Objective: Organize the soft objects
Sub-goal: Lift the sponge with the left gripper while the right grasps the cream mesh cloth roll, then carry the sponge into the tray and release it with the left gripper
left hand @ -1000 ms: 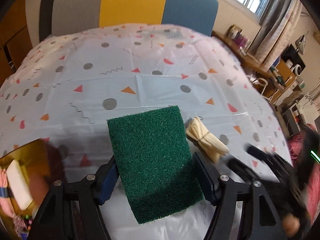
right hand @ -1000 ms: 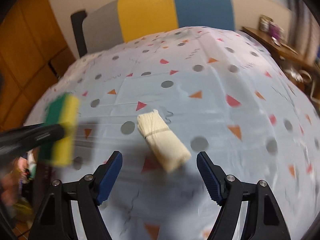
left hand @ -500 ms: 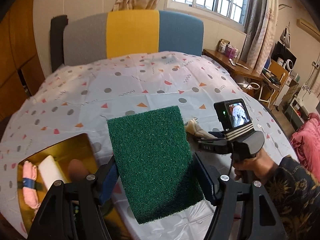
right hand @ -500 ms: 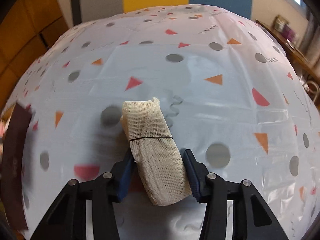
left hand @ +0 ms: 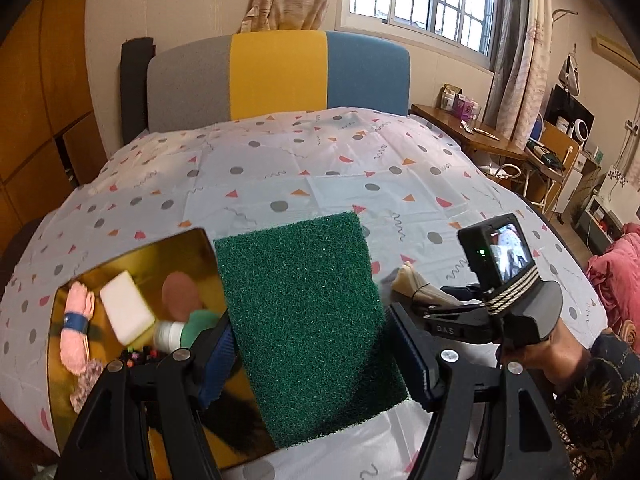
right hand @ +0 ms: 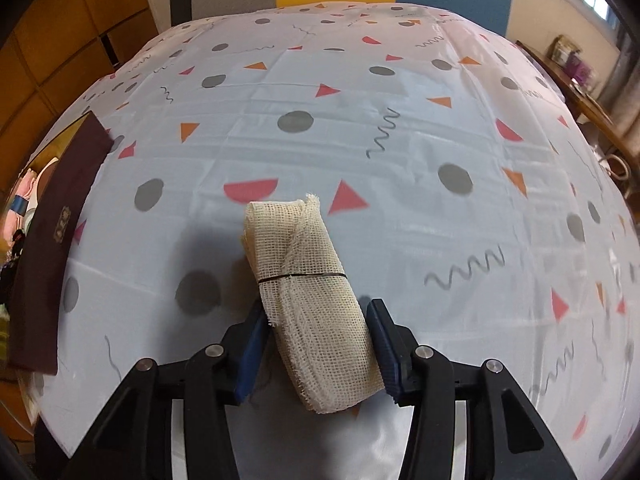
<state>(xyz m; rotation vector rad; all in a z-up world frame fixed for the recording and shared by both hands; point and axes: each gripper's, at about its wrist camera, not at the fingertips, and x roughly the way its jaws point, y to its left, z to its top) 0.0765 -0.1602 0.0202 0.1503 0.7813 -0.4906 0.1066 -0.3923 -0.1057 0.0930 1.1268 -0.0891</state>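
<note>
My left gripper (left hand: 312, 356) is shut on a green scouring sponge (left hand: 304, 312) and holds it above the right edge of a gold-lined box (left hand: 132, 256). The box holds a pink yarn bundle (left hand: 76, 328), a white sponge (left hand: 126, 306) and other soft items. My right gripper (right hand: 318, 344) is shut on a cream gauze roll (right hand: 308, 292) tied with a black band, resting on the patterned tablecloth (right hand: 400, 160). In the left wrist view the right gripper (left hand: 448, 312) holds the gauze roll (left hand: 412, 284) to the right of the sponge.
The box's dark brown wall (right hand: 52, 240) stands at the left of the right wrist view. A grey, yellow and blue headboard (left hand: 276, 76) is at the back. A desk with clutter (left hand: 480, 132) stands to the right.
The right gripper moved up to the gauze roll and closed on it. The left gripper carried the green sponge left and up, over the box's edge.
</note>
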